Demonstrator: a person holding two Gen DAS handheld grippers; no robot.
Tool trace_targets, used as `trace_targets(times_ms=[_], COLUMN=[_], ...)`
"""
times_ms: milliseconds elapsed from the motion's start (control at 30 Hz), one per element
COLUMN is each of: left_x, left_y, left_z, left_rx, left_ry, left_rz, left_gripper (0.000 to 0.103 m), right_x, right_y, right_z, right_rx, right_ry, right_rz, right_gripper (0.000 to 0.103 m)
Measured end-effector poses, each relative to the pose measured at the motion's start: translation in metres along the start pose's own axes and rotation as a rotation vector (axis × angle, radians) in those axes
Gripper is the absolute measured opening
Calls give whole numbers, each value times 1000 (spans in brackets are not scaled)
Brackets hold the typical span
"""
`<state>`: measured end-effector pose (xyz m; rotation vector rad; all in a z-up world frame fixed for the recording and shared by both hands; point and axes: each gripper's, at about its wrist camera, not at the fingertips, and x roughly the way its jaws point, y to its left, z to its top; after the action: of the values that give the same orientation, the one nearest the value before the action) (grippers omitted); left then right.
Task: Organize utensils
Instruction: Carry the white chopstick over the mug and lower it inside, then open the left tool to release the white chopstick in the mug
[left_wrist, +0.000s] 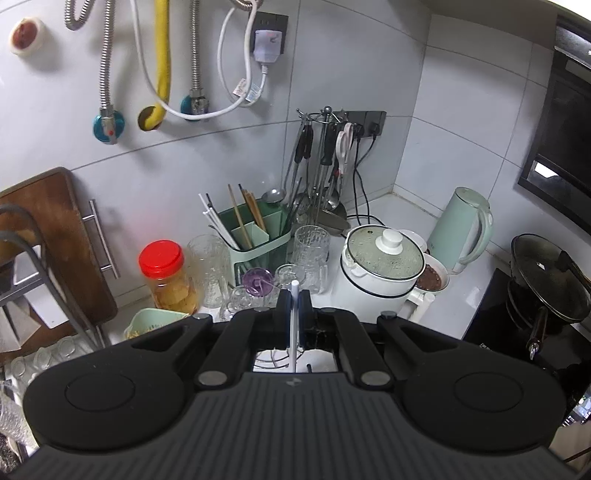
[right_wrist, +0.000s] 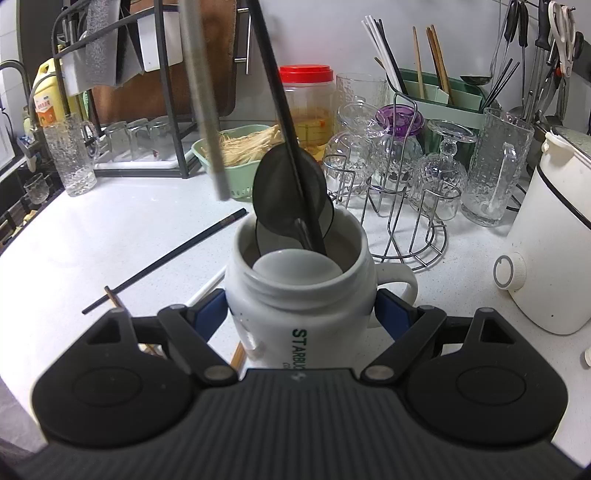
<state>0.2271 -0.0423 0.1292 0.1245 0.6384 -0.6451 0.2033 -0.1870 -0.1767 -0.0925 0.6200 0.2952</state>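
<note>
A: Grippers first. What did the left gripper (left_wrist: 294, 295) have?

B: Its blue-padded jaws stood nearly together, pinched on a thin white chopstick (left_wrist: 293, 325) that ran upright between them, its tip poking just above the pads. It hung over the counter, facing the pale green plastic utensil caddy (left_wrist: 258, 236) that already held white and wooden chopsticks.

A: And the right gripper (right_wrist: 301, 314)?

B: Its jaws stood wide, clamped on either side of a white ceramic mug with green lettering (right_wrist: 299, 295), which sat on the white speckled countertop (right_wrist: 122, 236). The mug's handle pointed to the right in the right wrist view.

A: Anything in the mug?

B: A black ladle-like utensil with a long black handle (right_wrist: 291, 199) leaned out of it, its round bowl resting at the far rim. A white spoon bowl (right_wrist: 295, 267) lay inside near the front.

A: Loose pieces?

B: A black chopstick (right_wrist: 166, 258) lay flat on the counter left of the mug, crossing a brown wooden stick (right_wrist: 112, 297) near its lower end. A blurred grey rod (right_wrist: 207, 99) hung down in front of the camera; I could not tell what it was.

A: Behind the mug?

B: A wire rack of upturned cut-glass goblets (right_wrist: 402, 166), just beside a red-lidded clear jar (right_wrist: 306, 99) and a green basket of pale strips (right_wrist: 236, 155).
</note>
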Motion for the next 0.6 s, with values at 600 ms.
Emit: trace_targets(times_ms=[600], left_x=[95], left_y=[7], left_z=[-26], left_rx=[72], left_ry=[288], left_rz=[-169], left_gripper=[5], right_x=[2], right_y=[6], right_z=[1], right_rx=[15], right_ry=[13], right_rz=[-41], right_gripper=[89])
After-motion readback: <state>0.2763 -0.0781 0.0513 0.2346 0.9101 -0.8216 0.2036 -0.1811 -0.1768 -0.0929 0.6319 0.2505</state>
